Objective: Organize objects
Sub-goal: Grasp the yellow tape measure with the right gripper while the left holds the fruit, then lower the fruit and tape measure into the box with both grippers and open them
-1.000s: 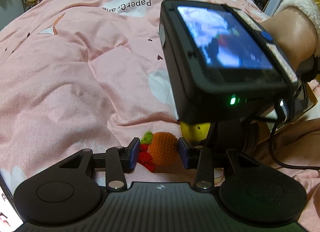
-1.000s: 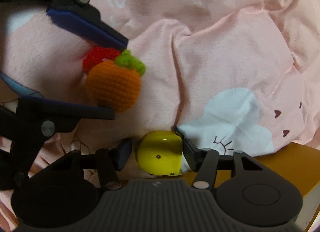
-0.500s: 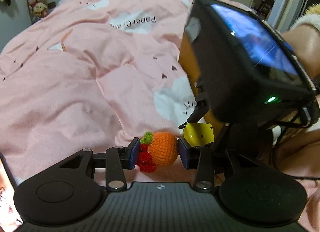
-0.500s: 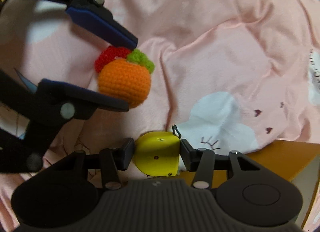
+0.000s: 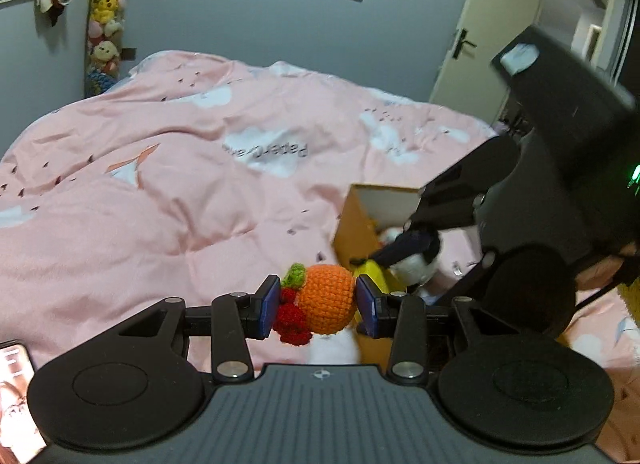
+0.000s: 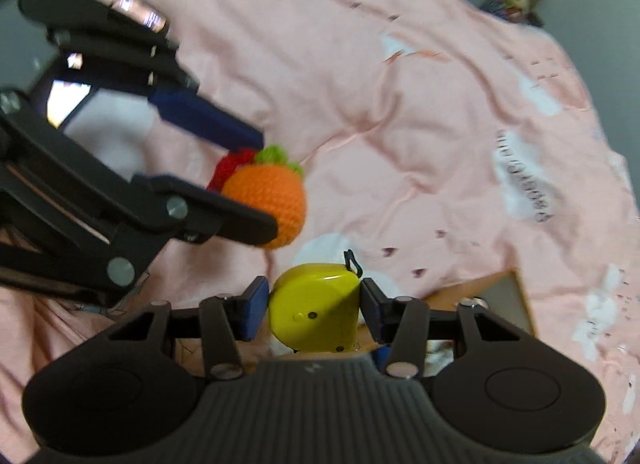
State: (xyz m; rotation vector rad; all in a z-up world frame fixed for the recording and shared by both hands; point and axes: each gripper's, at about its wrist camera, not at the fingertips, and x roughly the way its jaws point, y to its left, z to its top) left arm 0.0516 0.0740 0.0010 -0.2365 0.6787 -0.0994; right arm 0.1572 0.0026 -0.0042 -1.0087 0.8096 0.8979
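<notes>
Left wrist view: the left tongs (image 5: 316,306) are clenched on a crocheted orange fruit (image 5: 327,299), held clear above the pink quilt (image 5: 160,200) of a bed. The blue pads (image 5: 269,306) press the orange ball across its widest part, with the green leaf and red berries on the left-hand side of the grip. Yarn over stuffing should be light, soft and not slippery; it probably yields under pressure, so a hold across the round body is sounder than one on the loose trimmings, which could stretch or pull free. An open orange box (image 5: 356,224) stands on the quilt beyond and to the right, partly hidden by the other tool.

Right wrist view: the right tongs (image 6: 314,314) grasp a yellow tape-measure-like case (image 6: 314,306) by its two flat sides, and their jaws have just been closing onto it. The case looks like hard, smooth plastic: stiff, likely heavier than the yarn fruit, and liable to slip if the pads sit off-centre; the flat faces are the better place to grip, not the small black clip at its top edge. It hangs above the quilt, with a corner of the orange box (image 6: 460,290) visible just below and to the right. The left tongs (image 6: 248,180) and their fruit (image 6: 266,204) appear just beside, to the upper left.
</notes>
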